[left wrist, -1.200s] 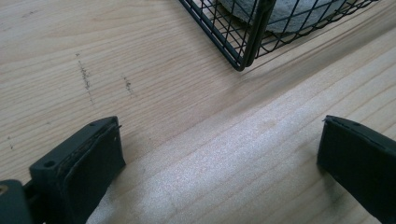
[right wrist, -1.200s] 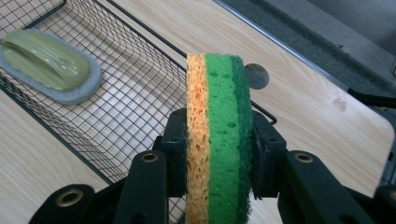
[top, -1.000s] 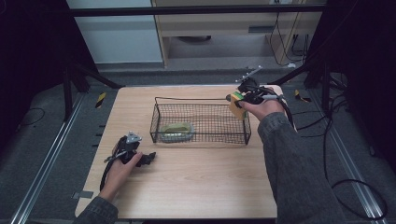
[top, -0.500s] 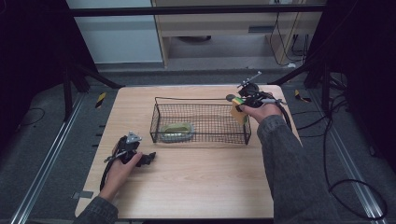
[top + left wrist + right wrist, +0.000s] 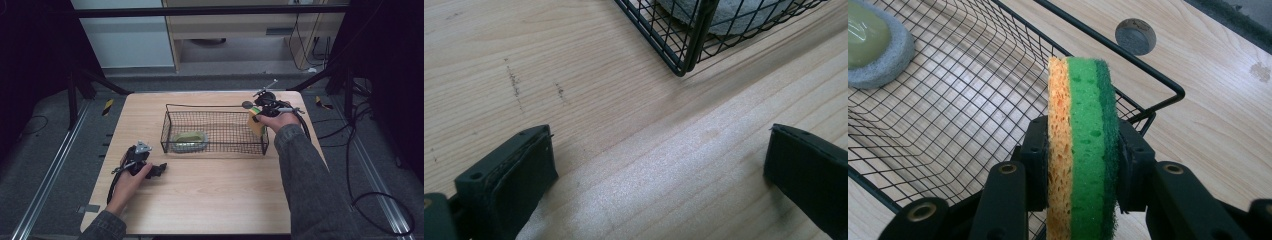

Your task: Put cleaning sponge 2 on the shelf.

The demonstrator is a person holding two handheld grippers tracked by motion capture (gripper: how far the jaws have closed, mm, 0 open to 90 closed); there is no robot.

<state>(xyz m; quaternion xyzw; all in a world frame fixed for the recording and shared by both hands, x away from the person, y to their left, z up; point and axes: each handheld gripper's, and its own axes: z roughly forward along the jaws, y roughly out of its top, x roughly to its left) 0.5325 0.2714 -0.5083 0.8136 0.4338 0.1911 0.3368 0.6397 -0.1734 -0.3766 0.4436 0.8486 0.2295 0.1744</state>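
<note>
Wooden table [image 5: 215, 200] carries a wire basket [image 5: 215, 107] holding a pad [image 5: 190, 141]. Right gripper [image 5: 1082, 160] clamps a sponge [image 5: 1080, 145] over the basket's right end; left gripper [image 5: 659, 170] rests near left, jaws wide, nothing between them

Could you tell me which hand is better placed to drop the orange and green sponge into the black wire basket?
Right. The right gripper is clamped on the orange and green sponge above the black wire basket corner; the left gripper rests open on the wooden table.
</note>
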